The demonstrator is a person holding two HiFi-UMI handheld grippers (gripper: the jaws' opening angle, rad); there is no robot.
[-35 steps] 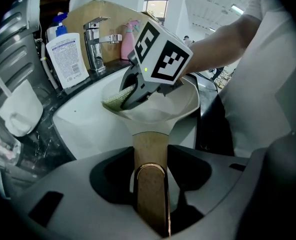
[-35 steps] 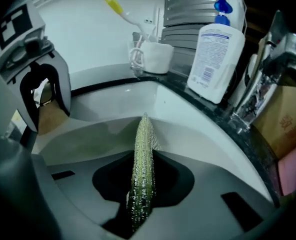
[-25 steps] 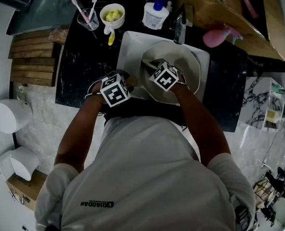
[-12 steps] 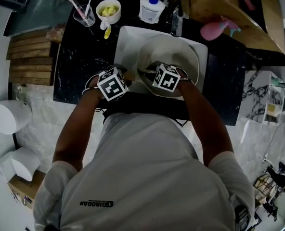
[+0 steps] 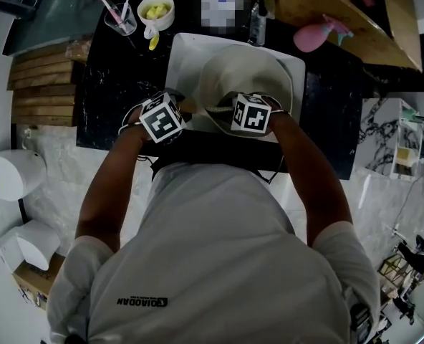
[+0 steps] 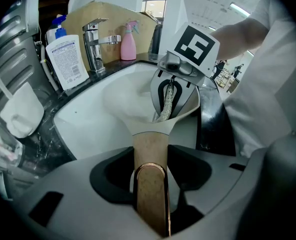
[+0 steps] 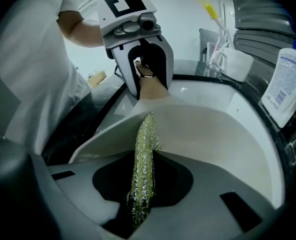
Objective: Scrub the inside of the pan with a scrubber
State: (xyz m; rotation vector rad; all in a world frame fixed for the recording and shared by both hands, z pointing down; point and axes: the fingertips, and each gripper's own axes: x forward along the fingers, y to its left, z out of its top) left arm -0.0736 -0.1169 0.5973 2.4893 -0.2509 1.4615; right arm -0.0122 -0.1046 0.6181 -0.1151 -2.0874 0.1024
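while the cream pan (image 5: 249, 77) sits tilted in the white sink (image 5: 180, 56), the risks come from the two narrow grips. the left tool (image 6: 149, 176) is clenched on the tan pan handle (image 6: 149, 154), near its metal-ringed end and so far from the bowl. hard scrubbing pressure could make the pan twist or pivot in that grip, and a wet handle would make this more likely. if it turns, the rim may knock against the sink wall or the faucet (image 6: 95, 39) just behind it.

the right tool (image 7: 140, 189) is grasping the green mesh scrubber (image 7: 144, 154), pinched flat and edge-on, with its tip at the pan's inner wall on the handle side. i cannot tell whether it is pressing there. a thin, soft scrubber held this way could fold over or slide out of the jaws under a sideways stroke. the bare jaws would then scrape the coating.

the two tools face each other closely across the handle joint, so a long stroke toward the left one could make them collide. a soap bottle (image 6: 65, 54) stands on the dark tabletop (image 5: 112, 99) beside the sink, near enough to be tipped by a wide swing.
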